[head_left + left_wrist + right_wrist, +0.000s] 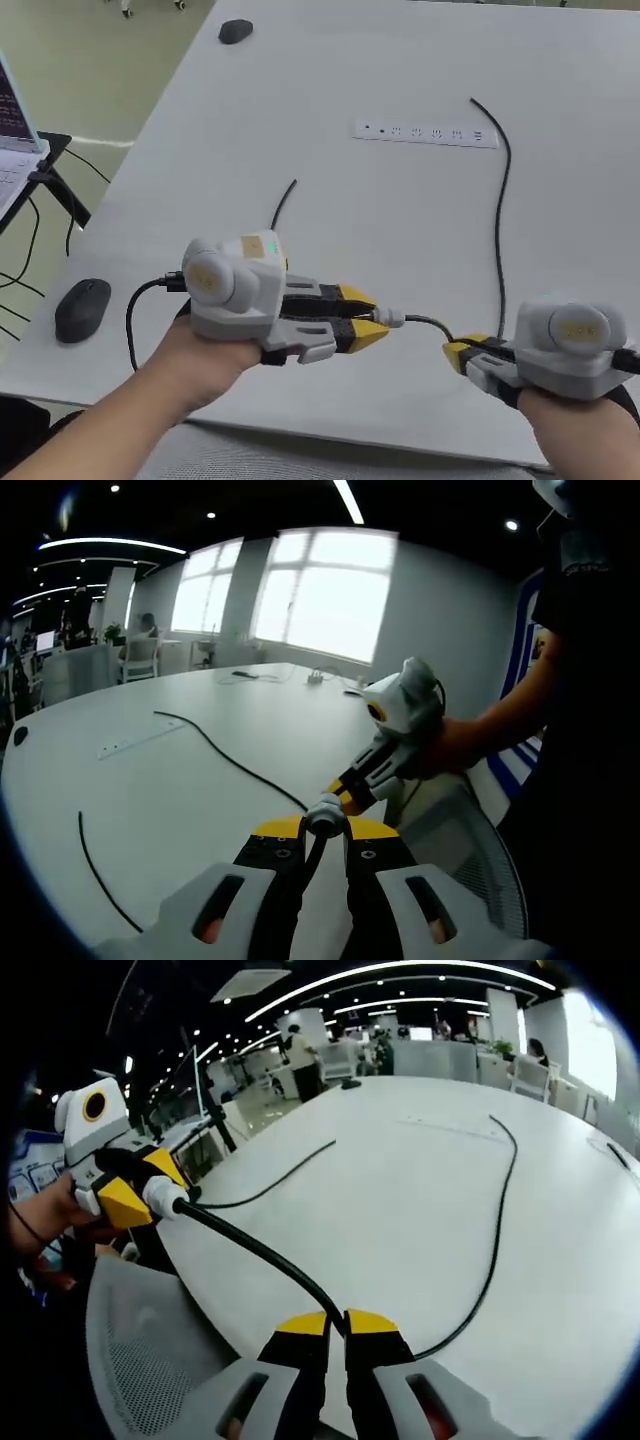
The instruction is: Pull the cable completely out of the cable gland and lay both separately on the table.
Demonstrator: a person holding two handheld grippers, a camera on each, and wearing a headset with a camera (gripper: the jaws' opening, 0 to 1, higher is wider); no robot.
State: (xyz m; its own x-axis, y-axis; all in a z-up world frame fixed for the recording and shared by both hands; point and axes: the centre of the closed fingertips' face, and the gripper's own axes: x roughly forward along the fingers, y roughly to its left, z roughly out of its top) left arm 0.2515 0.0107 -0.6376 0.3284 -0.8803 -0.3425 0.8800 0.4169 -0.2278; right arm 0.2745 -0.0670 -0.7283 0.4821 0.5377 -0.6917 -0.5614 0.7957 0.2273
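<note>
A white cable gland (391,319) sits between the yellow tips of my left gripper (376,318), which is shut on it above the table's near edge. A black cable (499,220) leaves the gland's front and runs a short way right into my right gripper (453,352), shut on it. Past that gripper the cable climbs across the white table (400,210) to the far right. A thin black tail (284,204) lies behind the left gripper. In the left gripper view the gland (325,815) rests at the jaw tips. In the right gripper view the jaws pinch the cable (262,1252).
A white power strip (425,133) lies at the far middle of the table. A dark mouse (82,308) sits near the left edge, another dark object (235,31) at the far left corner. A laptop (12,140) stands off to the left. A mesh chair (150,1350) is below.
</note>
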